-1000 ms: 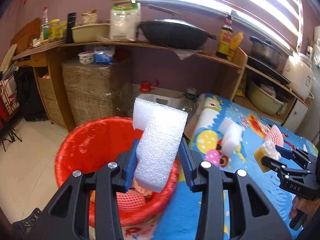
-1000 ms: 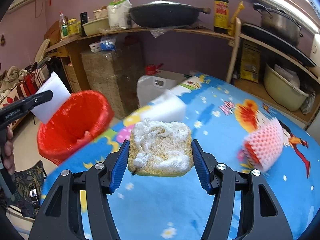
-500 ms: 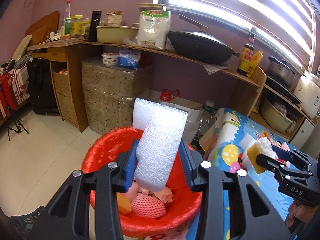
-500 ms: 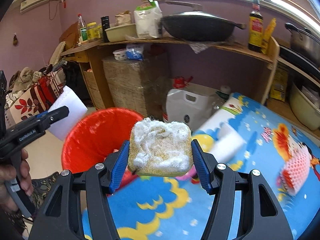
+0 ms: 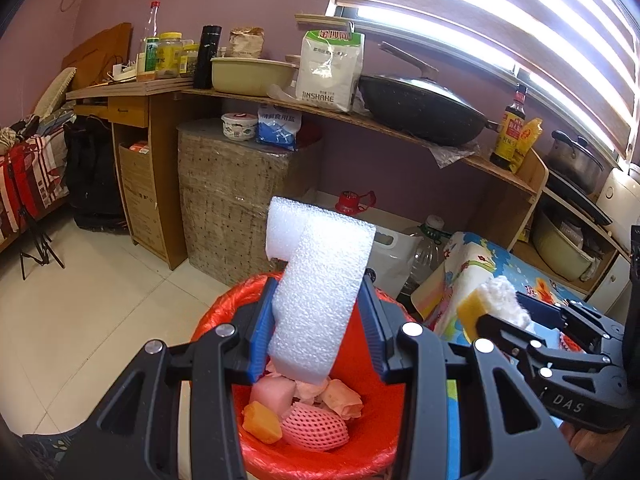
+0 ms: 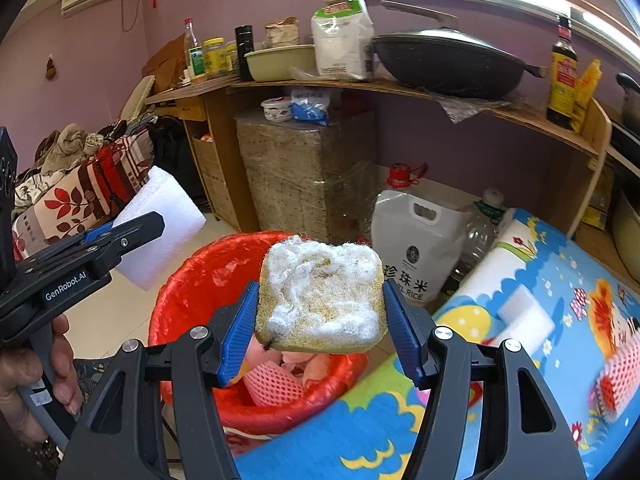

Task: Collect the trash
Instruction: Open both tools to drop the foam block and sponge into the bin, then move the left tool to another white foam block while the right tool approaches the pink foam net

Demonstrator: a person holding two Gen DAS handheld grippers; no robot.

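Observation:
My left gripper [image 5: 318, 320] is shut on a white foam block [image 5: 320, 284] and holds it above the red-lined trash bin [image 5: 372, 432]. The bin holds pink foam nets and an orange piece. My right gripper [image 6: 322, 320] is shut on a yellow sponge with a worn white top [image 6: 322, 296] and holds it over the bin's near rim [image 6: 188, 280]. The right gripper and its sponge [image 5: 492, 300] show at the right of the left wrist view. The left gripper and its foam block [image 6: 160, 224] show at the left of the right wrist view.
A table with a blue cartoon cloth [image 6: 500, 380] stands right of the bin, with a white foam piece [image 6: 524, 316] and a pink foam net [image 6: 616, 376] on it. A white rice bag [image 6: 416, 240], bottles and a wooden shelf unit stand behind the bin.
Both grippers have moved left from the table towards the bin. The foam block and the sponge now hang over the bin. Both grips are unchanged.

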